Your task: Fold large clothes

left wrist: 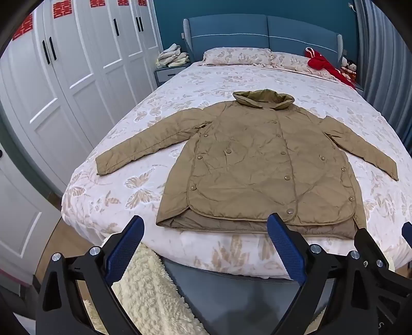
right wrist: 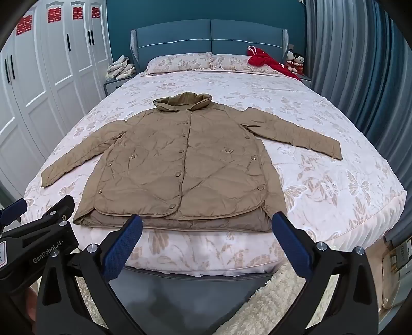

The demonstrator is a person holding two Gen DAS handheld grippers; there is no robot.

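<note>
Spread flat, buttoned, sleeves out on bed (left wrist: 108, 201) – jacket (left wrist: 257, 165) ready for folding; left tongs (left wrist: 206, 232), right tongs (right wrist: 206, 229) gaping, empty, poised at 6 o'clock.

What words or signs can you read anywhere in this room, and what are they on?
"GenRobot.AI": on the left hand-held gripper, seen from the right wrist camera.
"囍": red paper signs on the white wardrobe doors.
A white sticker beside the brand name is cut off, unreadable.

Jacket (left wrist: 257, 165) on bed (left wrist: 108, 195)
</note>
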